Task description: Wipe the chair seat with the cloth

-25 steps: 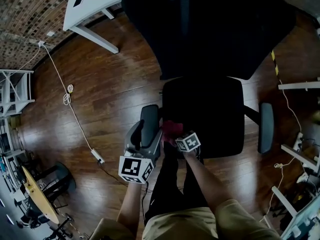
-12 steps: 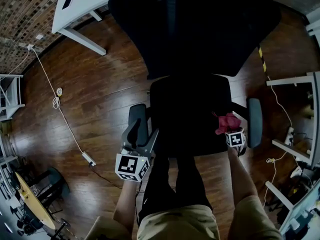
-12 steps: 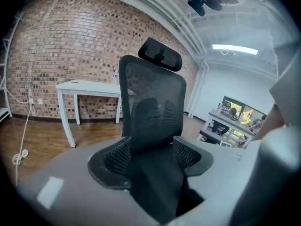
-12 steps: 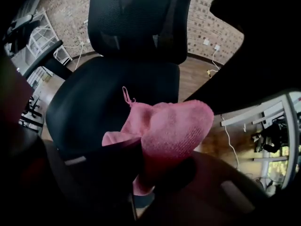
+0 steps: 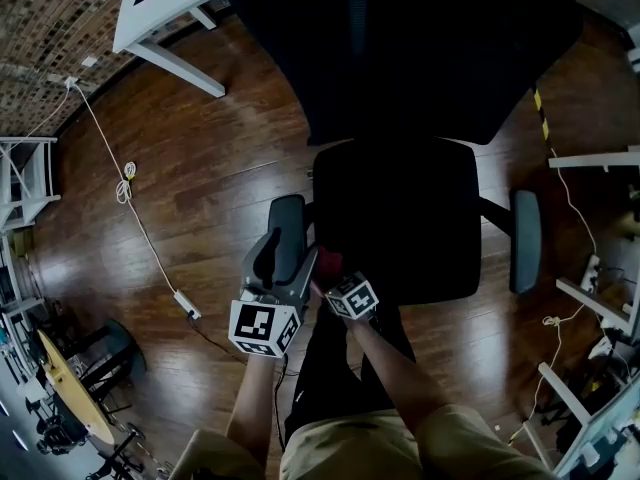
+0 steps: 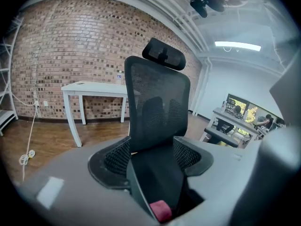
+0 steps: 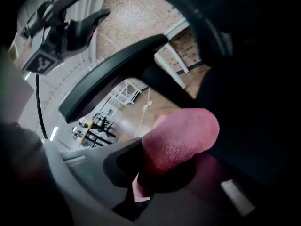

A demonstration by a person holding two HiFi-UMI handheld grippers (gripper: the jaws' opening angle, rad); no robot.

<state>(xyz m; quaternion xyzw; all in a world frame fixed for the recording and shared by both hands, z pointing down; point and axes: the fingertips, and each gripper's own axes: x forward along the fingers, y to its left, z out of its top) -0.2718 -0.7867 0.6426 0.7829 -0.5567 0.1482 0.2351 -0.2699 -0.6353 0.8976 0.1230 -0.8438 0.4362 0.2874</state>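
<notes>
Right gripper (image 5: 334,276) presses the clenched pink cloth (image 5: 329,263) onto the chair seat's (image 5: 400,218) front-left corner (left gripper (image 5: 276,260) clamps the armrest (image 5: 288,218)), so the wipe looks underway, hardly finished.

- The bare left forearm (image 5: 255,408) reaches straight forward and carries the left claw (image 5: 278,263), marker cube facing up.
- Its jaws stand wide, set on either side of the chair's armrest (image 5: 290,223) and gripping it.
- The right forearm (image 5: 385,368) angles inward, so the right claw (image 5: 330,273) sits just beside the left claw.
- Its jaws are clamped on the pink cloth (image 7: 181,138).
</notes>
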